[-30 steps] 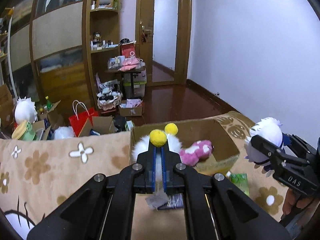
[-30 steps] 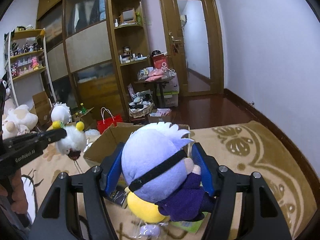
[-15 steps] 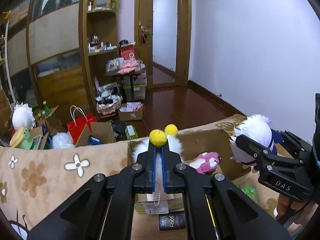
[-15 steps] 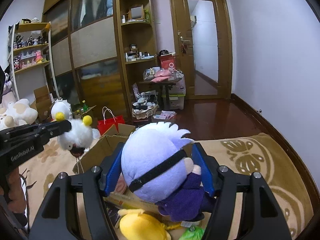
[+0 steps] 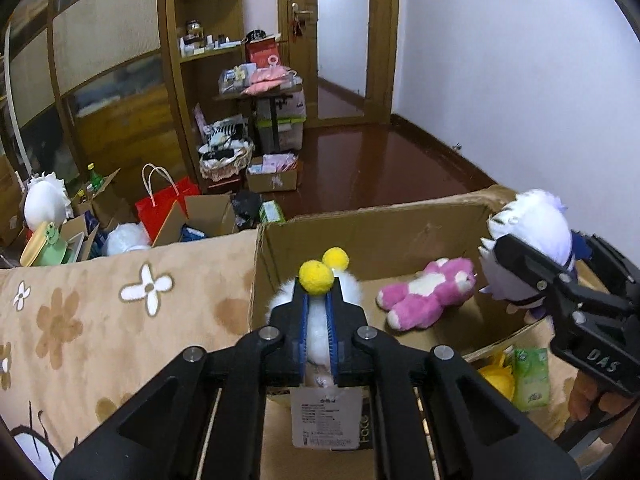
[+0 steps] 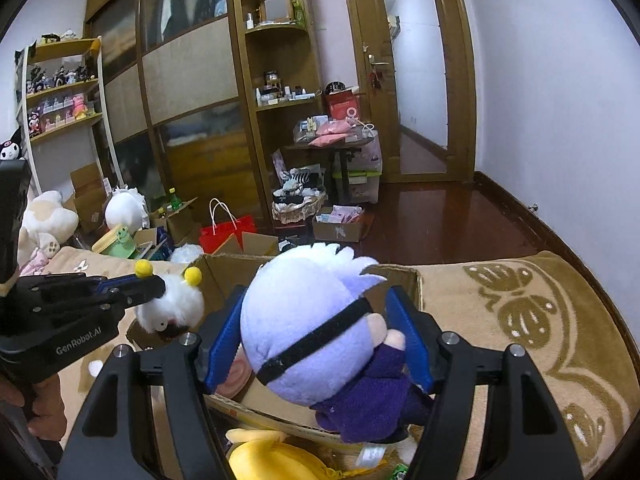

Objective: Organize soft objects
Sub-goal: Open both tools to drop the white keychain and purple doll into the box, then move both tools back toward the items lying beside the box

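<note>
My left gripper (image 5: 317,308) is shut on a white fluffy plush with two yellow pompoms (image 5: 318,280), held over the near left part of an open cardboard box (image 5: 360,232); it also shows in the right wrist view (image 6: 172,304). My right gripper (image 6: 316,336) is shut on a white-haired doll in purple clothes with a black blindfold (image 6: 308,336), held over the box's right side (image 5: 532,240). A pink plush (image 5: 428,294) lies inside the box.
The box stands on a tan flowered blanket (image 5: 120,312). A yellow plush (image 6: 272,456) and a green packet (image 5: 530,376) lie in front of the box. Beyond the bed edge are a red bag (image 5: 166,204), boxes and shelves.
Both grippers have moved forward with their plush toys and now hang over the box. The box looms larger and the pink plush shows fully.
</note>
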A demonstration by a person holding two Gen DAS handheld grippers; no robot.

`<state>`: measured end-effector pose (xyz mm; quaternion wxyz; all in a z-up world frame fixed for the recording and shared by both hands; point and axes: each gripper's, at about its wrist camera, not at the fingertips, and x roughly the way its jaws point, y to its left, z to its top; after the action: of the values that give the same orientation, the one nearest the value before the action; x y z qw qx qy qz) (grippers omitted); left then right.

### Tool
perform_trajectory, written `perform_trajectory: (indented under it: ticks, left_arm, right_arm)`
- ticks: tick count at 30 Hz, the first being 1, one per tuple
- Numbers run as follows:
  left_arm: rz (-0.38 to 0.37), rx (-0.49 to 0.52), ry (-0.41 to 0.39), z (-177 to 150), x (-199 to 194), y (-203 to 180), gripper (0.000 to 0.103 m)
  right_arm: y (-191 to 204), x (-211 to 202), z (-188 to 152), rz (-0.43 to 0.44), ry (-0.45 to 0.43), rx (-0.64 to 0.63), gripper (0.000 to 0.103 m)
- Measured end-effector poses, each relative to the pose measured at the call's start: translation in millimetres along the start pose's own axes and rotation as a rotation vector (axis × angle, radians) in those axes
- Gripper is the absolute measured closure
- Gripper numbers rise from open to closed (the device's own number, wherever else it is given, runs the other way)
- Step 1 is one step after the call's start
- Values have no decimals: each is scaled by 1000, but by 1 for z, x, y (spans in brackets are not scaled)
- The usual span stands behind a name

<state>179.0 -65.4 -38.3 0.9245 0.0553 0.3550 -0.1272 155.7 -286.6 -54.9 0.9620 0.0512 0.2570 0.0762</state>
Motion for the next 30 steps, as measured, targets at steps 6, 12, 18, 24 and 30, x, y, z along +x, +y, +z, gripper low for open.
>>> perform_trajectory:
  ticks: [6, 12, 18, 24, 30]
  left_arm:
    - [28, -2, 41, -7, 8, 4, 90]
    - [37, -27, 62, -8, 10, 12, 76]
    - [57, -18, 44, -10, 7, 14, 48]
    - [68, -22, 25, -11, -2, 17, 29]
    - [84, -33, 3, -14, -22, 23, 17]
  right_arm:
    - [-7, 0, -3, 17, 6, 29, 20]
    - [-11, 3, -4, 22, 22, 57, 13]
    - [-13, 4, -4, 24, 30, 78, 10]
    - [-16, -5, -2, -20, 19, 105, 0]
    - [-17, -19, -1, -58, 20, 110, 0]
